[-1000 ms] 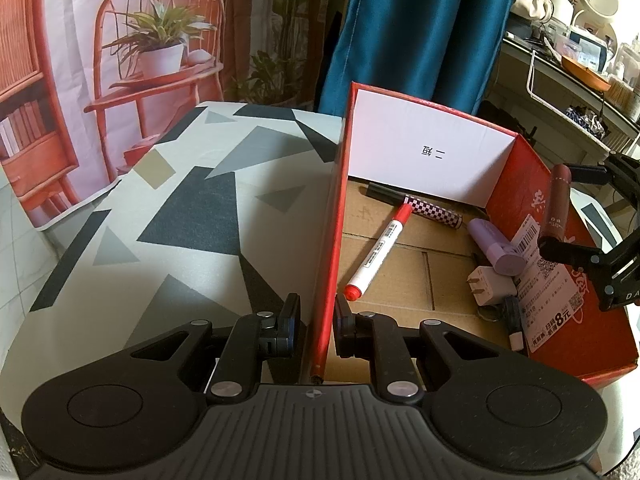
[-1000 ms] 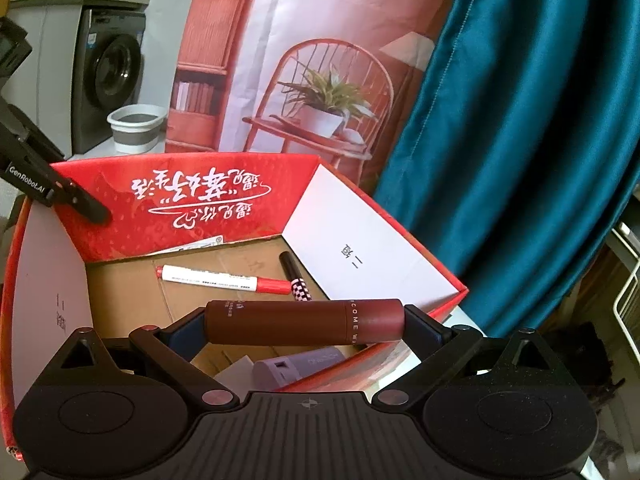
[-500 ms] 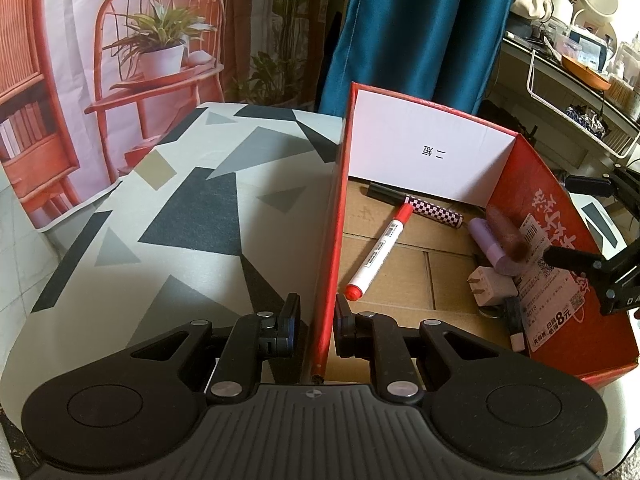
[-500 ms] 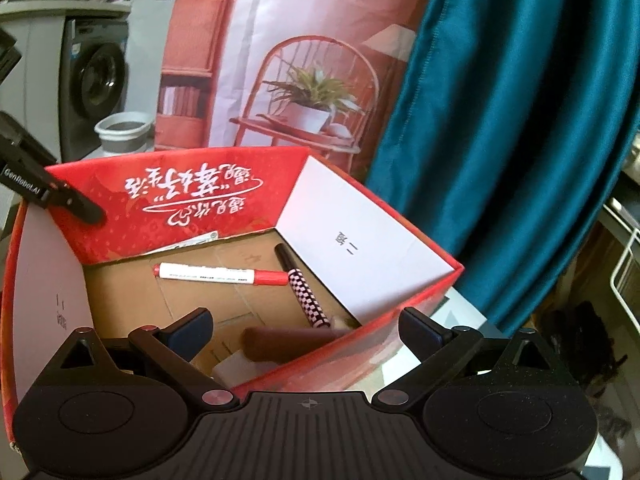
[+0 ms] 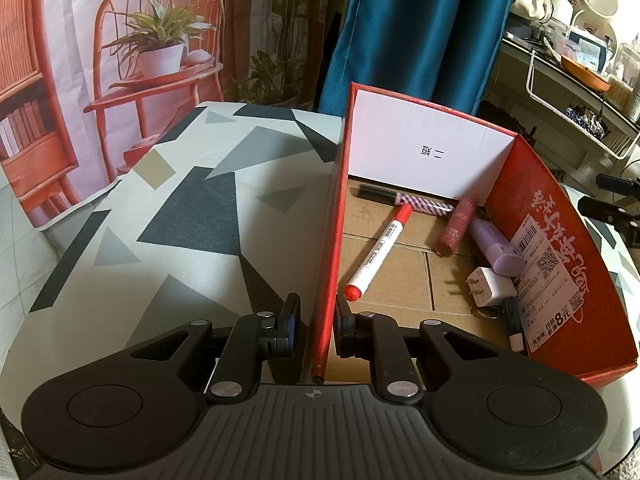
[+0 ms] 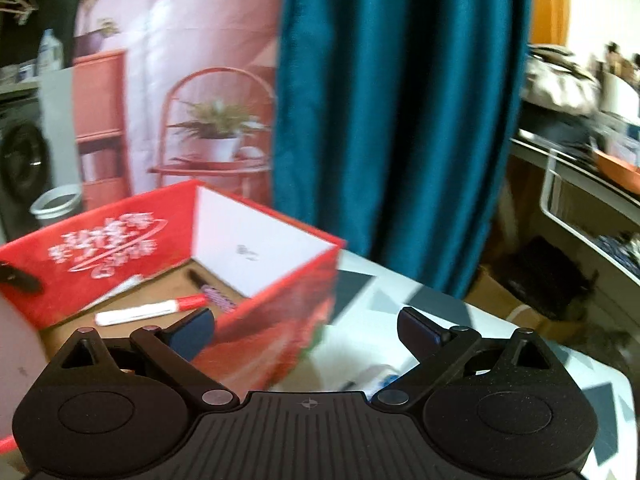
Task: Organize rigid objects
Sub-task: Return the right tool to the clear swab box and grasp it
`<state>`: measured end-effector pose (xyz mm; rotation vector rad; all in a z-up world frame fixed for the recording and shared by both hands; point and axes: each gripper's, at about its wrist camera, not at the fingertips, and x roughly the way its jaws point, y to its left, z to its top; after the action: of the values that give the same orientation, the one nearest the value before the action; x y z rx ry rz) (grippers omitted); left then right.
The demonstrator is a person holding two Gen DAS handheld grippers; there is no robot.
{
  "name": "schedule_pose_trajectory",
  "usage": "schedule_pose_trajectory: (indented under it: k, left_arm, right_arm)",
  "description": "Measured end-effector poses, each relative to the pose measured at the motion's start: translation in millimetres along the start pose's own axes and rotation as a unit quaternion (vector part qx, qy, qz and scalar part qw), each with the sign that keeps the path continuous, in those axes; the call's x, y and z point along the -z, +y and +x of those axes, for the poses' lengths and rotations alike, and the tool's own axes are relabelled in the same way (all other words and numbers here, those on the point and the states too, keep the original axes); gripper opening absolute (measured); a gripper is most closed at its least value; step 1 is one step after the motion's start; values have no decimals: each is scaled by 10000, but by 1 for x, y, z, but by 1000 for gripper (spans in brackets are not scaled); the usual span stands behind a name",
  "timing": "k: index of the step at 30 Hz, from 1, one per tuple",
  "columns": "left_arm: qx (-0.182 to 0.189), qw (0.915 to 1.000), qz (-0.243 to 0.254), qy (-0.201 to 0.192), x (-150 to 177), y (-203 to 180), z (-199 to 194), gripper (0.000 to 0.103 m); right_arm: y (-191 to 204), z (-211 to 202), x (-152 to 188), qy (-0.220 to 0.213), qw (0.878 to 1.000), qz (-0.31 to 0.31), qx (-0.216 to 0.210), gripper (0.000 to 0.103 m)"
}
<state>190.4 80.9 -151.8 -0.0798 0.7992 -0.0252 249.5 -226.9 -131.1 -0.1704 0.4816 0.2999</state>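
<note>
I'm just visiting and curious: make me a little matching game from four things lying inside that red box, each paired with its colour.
Things:
1. marker
2. tube
3. plug adapter
4. rounded case

Colours:
A. lilac
B. white body, red cap
C. dark reddish-brown
D. plain white

All lie on the cardboard floor of the red box.

Pairs: 1-B, 2-C, 3-D, 4-A

A cardboard box (image 5: 552, 248) with glossy red printed walls and a bare, matt brown corrugated floor stands on a counter (image 5: 200, 216) under smooth patterned cloth. Inside lie a smooth plastic marker (image 5: 378, 254) and a satin maroon tube (image 5: 456, 226); behind hangs teal fabric curtain (image 5: 420, 32).
</note>
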Motion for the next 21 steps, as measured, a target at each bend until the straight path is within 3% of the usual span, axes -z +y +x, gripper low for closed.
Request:
schedule_pose_trajectory:
  k: [10,16,21]
  left_arm:
    - [-9,10000,16,4,0,0,0,18]
    - [-50,10000,31,-7,0,-2,0,18]
    - [-53,10000,55,9,0,-1,1,18]
  right_arm:
    - [-31,47,39,713,9928,759,585,87]
    - [-32,86,49,1171,9868,809,770,84]
    - [-36,103,53,1246,9801,1151,1026,82]
